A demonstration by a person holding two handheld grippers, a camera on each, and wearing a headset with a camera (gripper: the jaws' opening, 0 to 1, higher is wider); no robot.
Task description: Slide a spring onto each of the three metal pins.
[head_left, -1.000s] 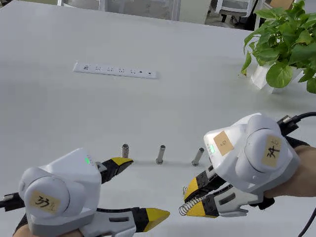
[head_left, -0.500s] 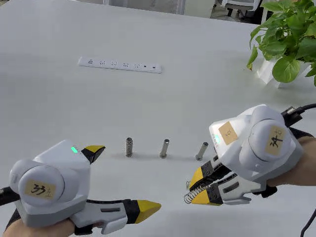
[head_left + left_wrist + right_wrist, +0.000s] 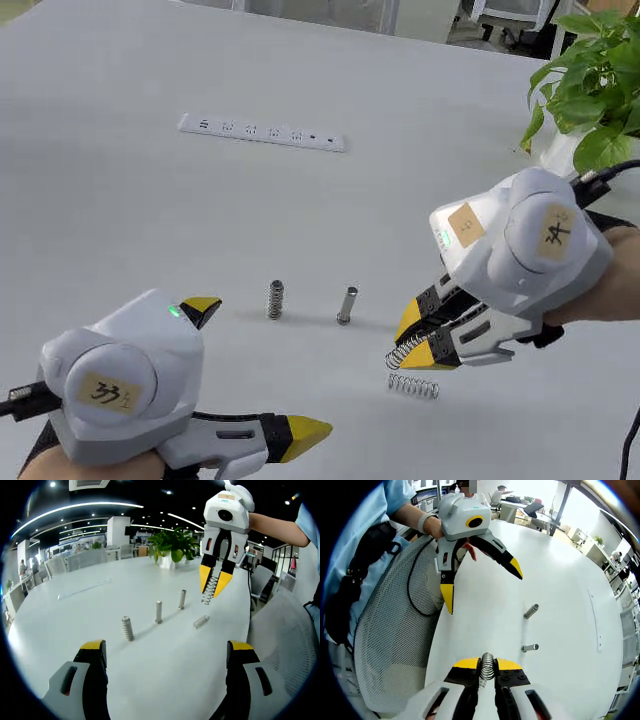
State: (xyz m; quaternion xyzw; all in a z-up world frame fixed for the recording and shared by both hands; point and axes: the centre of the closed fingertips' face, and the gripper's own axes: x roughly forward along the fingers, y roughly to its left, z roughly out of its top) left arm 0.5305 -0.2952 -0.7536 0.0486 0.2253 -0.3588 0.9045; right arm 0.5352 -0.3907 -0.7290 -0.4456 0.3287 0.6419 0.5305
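Observation:
Three metal pins stand in a row on the white table (image 3: 120, 220). A spring is on the left pin (image 3: 276, 299) (image 3: 127, 628). The middle pin (image 3: 346, 305) (image 3: 158, 611) and the right pin (image 3: 182, 599) are bare. My right gripper (image 3: 412, 345) (image 3: 487, 666) hovers just right of the middle pin, shut on a spring (image 3: 403, 351) (image 3: 487, 661) that sticks out past its tips; in the head view it hides the right pin. A loose spring (image 3: 413, 386) (image 3: 201, 621) lies on the table below it. My left gripper (image 3: 255, 370) (image 3: 167, 647) is open near the front edge, with nothing between its jaws.
A white power strip (image 3: 262, 132) lies at the back of the table. A potted plant (image 3: 590, 90) stands at the far right. A mesh chair (image 3: 390, 645) sits beside the table edge near the person.
My right gripper has moved up and toward the pins with its spring and now covers the right pin. The loose spring beneath it has come into sight. The left gripper drew back from the left pin.

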